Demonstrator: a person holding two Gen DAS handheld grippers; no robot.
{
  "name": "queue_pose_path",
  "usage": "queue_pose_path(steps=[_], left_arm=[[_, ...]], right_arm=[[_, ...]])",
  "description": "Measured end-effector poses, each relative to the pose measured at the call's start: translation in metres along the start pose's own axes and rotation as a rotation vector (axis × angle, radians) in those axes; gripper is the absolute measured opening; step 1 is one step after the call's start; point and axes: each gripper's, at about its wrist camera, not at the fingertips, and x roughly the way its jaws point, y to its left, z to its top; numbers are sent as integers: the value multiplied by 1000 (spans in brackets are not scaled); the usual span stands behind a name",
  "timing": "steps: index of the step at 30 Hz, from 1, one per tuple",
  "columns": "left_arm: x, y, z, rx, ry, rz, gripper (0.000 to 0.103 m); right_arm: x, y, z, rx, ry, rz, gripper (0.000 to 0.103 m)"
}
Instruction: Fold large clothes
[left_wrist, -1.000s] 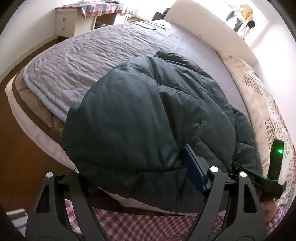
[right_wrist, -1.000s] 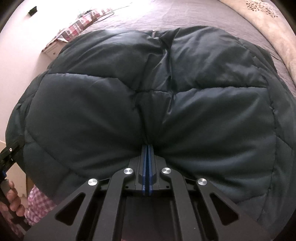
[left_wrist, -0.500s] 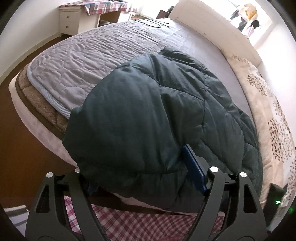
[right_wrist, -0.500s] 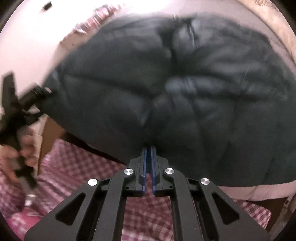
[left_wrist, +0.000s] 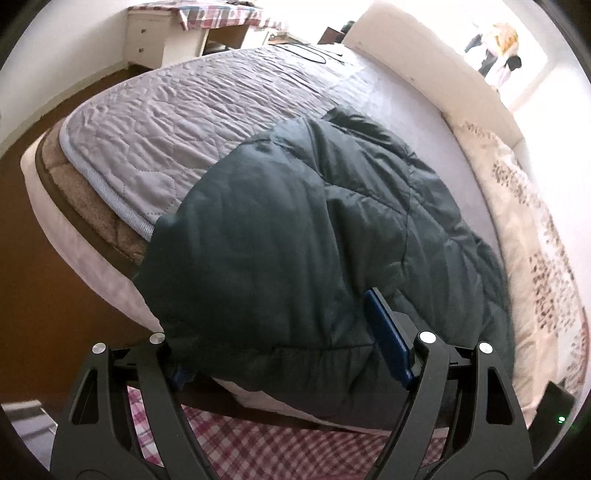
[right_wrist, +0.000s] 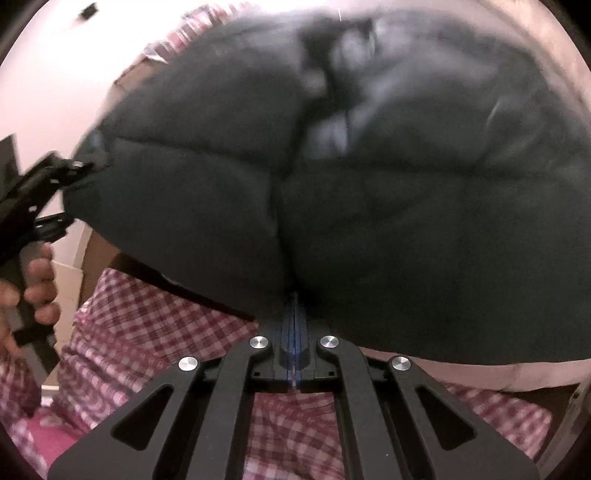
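left wrist view: the dark green quilted puffer jacket (left_wrist: 314, 229) lies over the near edge of the bed with its grey quilted cover (left_wrist: 177, 122), its hem bulging between the wide-set fingers of the left tongs (left_wrist: 280, 354). whether the pads press it i cannot tell. it looks light, soft, springy and slick, so a seam or hem is the likely best hold. a white drawer unit (left_wrist: 147, 37) stands far beyond.

right wrist view, blurred: the right tongs (right_wrist: 293, 314) are clenched on a pinch of jacket hem directly ahead. a hand (right_wrist: 33, 280) holds the other tongs to the left.
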Motion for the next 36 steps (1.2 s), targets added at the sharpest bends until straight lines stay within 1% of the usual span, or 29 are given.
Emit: queue_pose_path(steps=[2,4,5,6,8,10,12,14,16,20,23,26,27,29,32,36], left_arm=[[0,1,-1,-15,-8,-11,78],[-1,0,-2,-5,-30,7,66],[-2,-2,-3,10,-37,23,59],[-3,-4,-3,30,-45,28,55],[-6,-7,-3,60,-65,29,39],[-10,-12,-3,100,-85,35,30],[-12,-16,-3,126,-100,42,24],[-14,-20,-4,155,-114,56,23],[-16,-22,-6,172,-125,63,22],[-22,-20,-5,151,-127,40,20],[-24,-21,-4,149,-130,25,19],[-31,-24,-4,150,-140,-7,19],[-33,-26,-5,155,-146,-16,18],[-38,-31,-6,167,-161,-28,18],[-48,-41,-7,192,-185,-45,17],[-57,-51,-4,195,-186,-64,17]], right_arm=[[-19,-8,0,21,-53,-3,0],[-37,-21,2,55,-122,-33,0],[-41,-28,3,72,-140,-35,0],[-48,-38,5,103,-158,-44,0],[-54,-57,6,160,-176,-45,0],[-51,-65,6,201,-177,-45,1],[-53,-73,8,230,-180,-29,6],[-48,-69,10,242,-178,4,6],[-44,-59,18,222,-176,49,6],[-33,-33,43,148,-158,102,6],[-7,-15,57,98,-116,83,6],[26,-8,63,71,-33,20,6],[33,-9,64,67,-21,9,6],[44,-9,66,54,-12,-6,4],[50,-7,67,24,-16,-21,4],[53,-12,67,41,-22,-4,4]])
